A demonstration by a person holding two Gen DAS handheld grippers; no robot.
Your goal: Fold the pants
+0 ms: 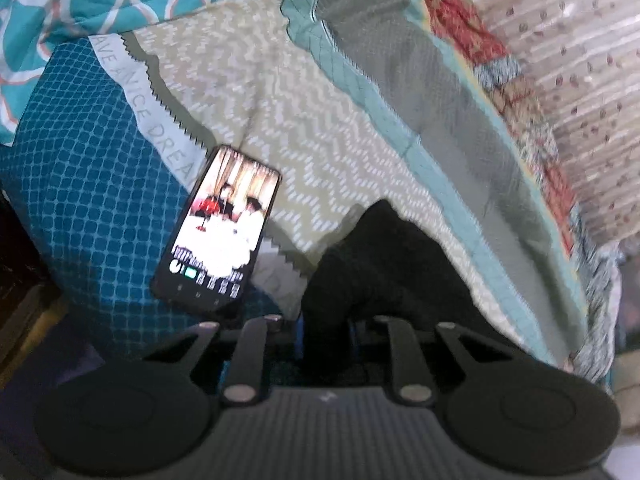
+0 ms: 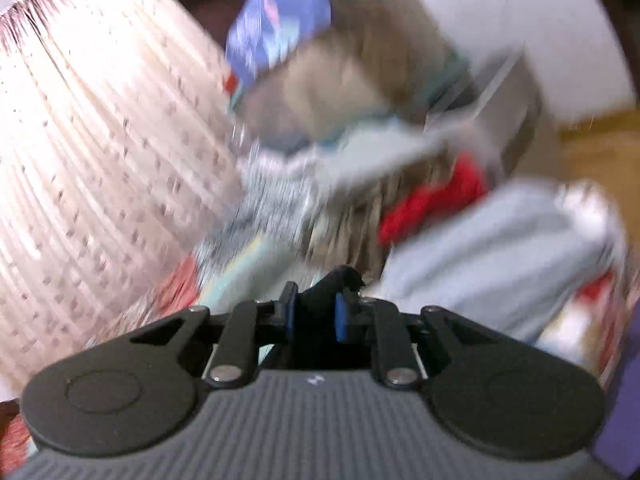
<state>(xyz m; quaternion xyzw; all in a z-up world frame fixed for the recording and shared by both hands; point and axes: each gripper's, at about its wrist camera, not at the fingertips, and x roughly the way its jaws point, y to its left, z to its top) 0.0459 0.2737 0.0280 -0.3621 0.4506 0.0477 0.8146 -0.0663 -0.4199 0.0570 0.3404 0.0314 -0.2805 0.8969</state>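
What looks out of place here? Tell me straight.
A phone lies on the bedspread with its screen lit, right beside the black pants that the left gripper pinches, so it sits in the folding area. The right gripper also clamps black cloth; its view is blurred.

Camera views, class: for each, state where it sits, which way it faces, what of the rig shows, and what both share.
Left wrist: sits on the left hand-held gripper, faces bedding and a lit phone; fingers grip black pants.
Right wrist: on the right hand-held gripper, faces a blurred clothes pile; pads pinch black fabric.
Shared: black fabric, striped curtain.
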